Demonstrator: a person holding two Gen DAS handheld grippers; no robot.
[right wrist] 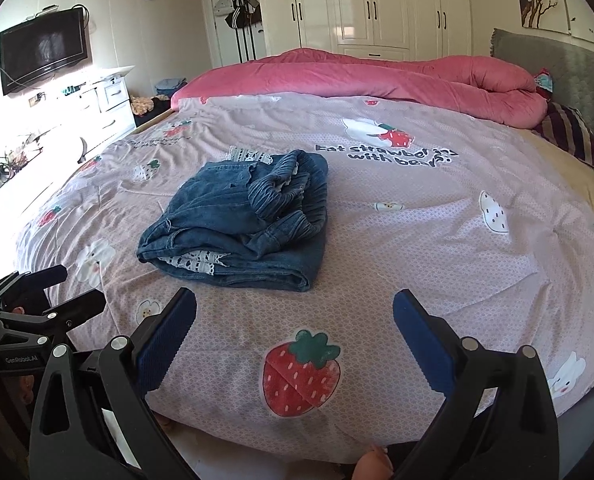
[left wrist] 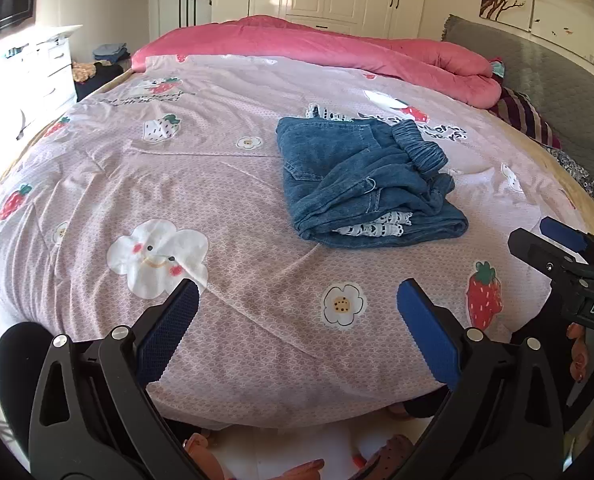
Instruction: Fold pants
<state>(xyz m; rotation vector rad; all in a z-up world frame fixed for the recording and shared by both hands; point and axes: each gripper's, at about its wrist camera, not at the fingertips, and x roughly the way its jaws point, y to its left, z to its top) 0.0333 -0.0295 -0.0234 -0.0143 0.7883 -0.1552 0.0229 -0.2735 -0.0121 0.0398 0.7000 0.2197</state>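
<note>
Blue denim pants (left wrist: 367,178) with white lace trim lie folded in a loose bundle on the pink strawberry-print bedsheet (left wrist: 177,168). They also show in the right wrist view (right wrist: 241,220), left of centre. My left gripper (left wrist: 297,300) is open and empty, held near the bed's front edge, well short of the pants. My right gripper (right wrist: 295,312) is open and empty, also near the front edge, just short of the bundle. The right gripper also shows at the right edge of the left wrist view (left wrist: 565,244), and the left gripper at the left edge of the right wrist view (right wrist: 45,292).
A rolled pink quilt (left wrist: 337,52) lies across the far side of the bed. A grey headboard (left wrist: 537,80) and striped pillow (left wrist: 525,116) are at the right. A white dresser (right wrist: 109,104) and a wall TV (right wrist: 43,50) stand at the left, wardrobes behind.
</note>
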